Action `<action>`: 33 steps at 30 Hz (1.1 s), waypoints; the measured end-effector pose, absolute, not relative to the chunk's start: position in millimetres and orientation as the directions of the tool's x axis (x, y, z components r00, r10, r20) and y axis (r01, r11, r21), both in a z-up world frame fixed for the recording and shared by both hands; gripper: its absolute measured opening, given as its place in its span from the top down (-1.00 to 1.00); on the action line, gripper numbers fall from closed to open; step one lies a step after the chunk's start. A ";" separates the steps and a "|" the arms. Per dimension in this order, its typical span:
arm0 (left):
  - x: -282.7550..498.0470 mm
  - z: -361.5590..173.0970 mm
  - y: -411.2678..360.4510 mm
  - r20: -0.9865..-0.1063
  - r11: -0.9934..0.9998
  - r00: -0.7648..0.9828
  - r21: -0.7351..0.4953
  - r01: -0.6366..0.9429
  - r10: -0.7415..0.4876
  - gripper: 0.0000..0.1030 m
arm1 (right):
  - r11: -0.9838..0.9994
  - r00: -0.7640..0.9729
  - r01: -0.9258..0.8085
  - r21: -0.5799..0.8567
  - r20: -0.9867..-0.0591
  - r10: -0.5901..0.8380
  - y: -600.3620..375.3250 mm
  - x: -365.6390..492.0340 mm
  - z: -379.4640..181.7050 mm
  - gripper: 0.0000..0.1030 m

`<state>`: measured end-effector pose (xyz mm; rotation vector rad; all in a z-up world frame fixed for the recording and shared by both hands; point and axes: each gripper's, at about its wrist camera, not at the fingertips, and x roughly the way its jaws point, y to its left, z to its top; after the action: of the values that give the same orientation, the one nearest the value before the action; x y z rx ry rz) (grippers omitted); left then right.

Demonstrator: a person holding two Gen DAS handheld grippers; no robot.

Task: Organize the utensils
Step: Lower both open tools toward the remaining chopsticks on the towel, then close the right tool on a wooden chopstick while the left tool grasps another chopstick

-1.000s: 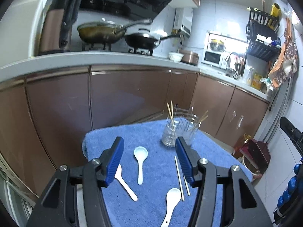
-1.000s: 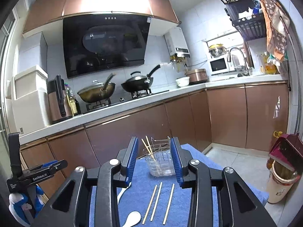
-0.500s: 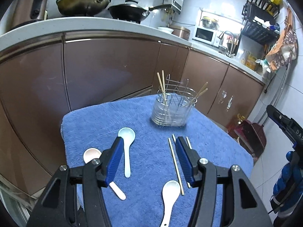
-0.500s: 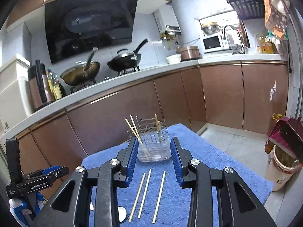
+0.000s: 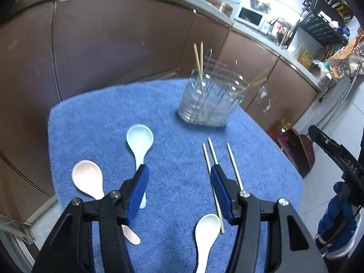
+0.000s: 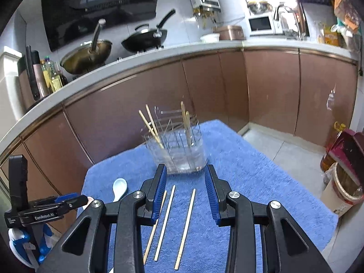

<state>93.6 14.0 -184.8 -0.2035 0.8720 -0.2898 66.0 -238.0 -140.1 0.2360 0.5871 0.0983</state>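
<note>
Jaws of the left gripper [image 5: 179,182] are standing apart with nothing between them, hanging above the blue towel [image 5: 173,118] that is covering the counter. Jaws of the right gripper [image 6: 185,191] are also standing apart and empty, hanging over three loose chopsticks [image 6: 164,221] that are lying side by side, not touching, on the towel.

In the left wrist view, the pale blue spoon [image 5: 140,140] is lying bowl up just beyond the left jaw, its handle passing under that jaw. The pink spoon [image 5: 87,178] is lying beside it, nearer the left edge of the counter. The white spoon [image 5: 206,232] is lying near the near edge, just beside the end of one chopstick.

Toward the far edge, the clear utensil holder [image 6: 179,150] with its wire rack is standing upright, with two pairs of chopsticks leaning in it. The picture is blurring there, so the compartments cannot be told apart.
</note>
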 end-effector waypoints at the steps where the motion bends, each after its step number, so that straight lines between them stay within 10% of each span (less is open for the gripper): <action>1: 98.5 -191.3 12.6 -0.732 0.938 0.588 -0.303 0.170 -0.343 -0.06 | 0.968 0.820 -0.025 0.250 -0.549 0.162 -238.1 70.1 -143.7 0.32; 14: 184.0 -243.4 -39.1 -0.816 0.872 0.308 -0.441 0.213 -0.489 0.06 | 0.938 0.573 -0.035 0.346 -0.761 0.303 -233.3 150.9 -212.2 0.50; 33: 233.7 -273.8 -86.5 -0.898 0.917 0.201 -0.363 0.165 -0.392 0.58 | 0.954 0.332 -0.023 0.298 -0.898 0.288 -223.2 221.0 -280.4 0.67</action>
<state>233.7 -86.5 -273.8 -0.2029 1.3144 -0.3925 221.0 -223.2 -280.4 0.2489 1.2193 0.2063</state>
